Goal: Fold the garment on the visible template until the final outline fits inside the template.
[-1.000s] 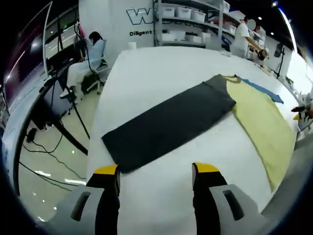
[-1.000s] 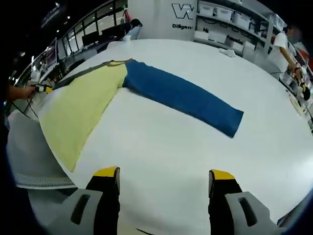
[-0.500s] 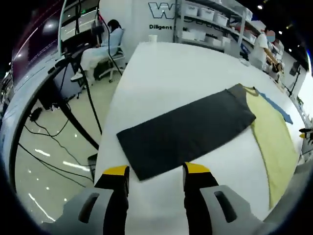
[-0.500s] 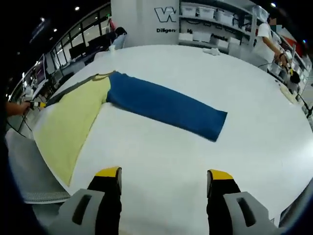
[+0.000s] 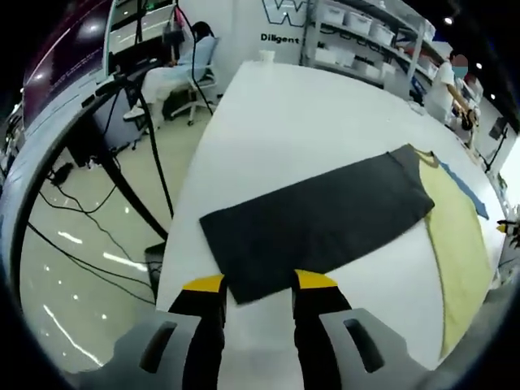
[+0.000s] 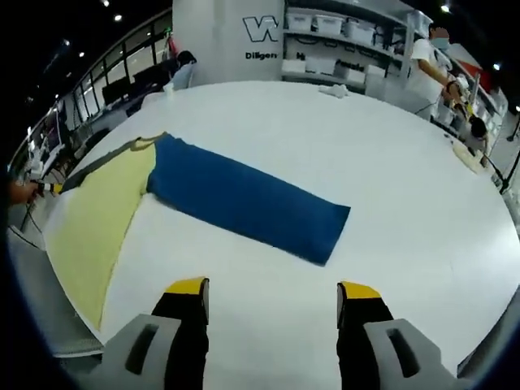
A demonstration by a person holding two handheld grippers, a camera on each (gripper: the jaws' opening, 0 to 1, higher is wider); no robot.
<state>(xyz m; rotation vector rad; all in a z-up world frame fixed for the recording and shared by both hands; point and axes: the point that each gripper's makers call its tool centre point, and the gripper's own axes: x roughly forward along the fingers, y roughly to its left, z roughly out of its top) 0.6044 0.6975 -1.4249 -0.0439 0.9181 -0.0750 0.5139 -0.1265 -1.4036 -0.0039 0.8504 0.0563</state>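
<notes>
soft knit cloth, by the look of it: the long-sleeved garment with a pale yellow body (image 6: pixel 96 219), one dark grey sleeve (image 5: pixel 318 221) and one blue sleeve (image 6: pixel 244 197) lies flat on the big white table (image 6: pixel 406 195), sleeves spread out straight to either side. it will likely be light and limp, drooping from wherever it is pinched and sliding easily on the smooth top, so the cuffs look like the sensible places to take hold. the left gripper (image 5: pixel 258 282) has its yellow-tipped jaws apart at a narrowish gap, right at the near end of the grey sleeve, the cuff edge lying between the tips; whether they touch the cloth i cannot tell. the right gripper (image 6: pixel 272 287) hangs with jaws wide and empty, near the blue cuff but apart from it. no template outline can be made out on the table. nothing lies on the table close to either sleeve. far off are shelves with white bins (image 6: pixel 341 41), a seated person (image 5: pixel 185 69) at far left, a standing person (image 6: pixel 431 61) at far right, and tripod legs and cables (image 5: pixel 122 203) on the floor to the left.
</notes>
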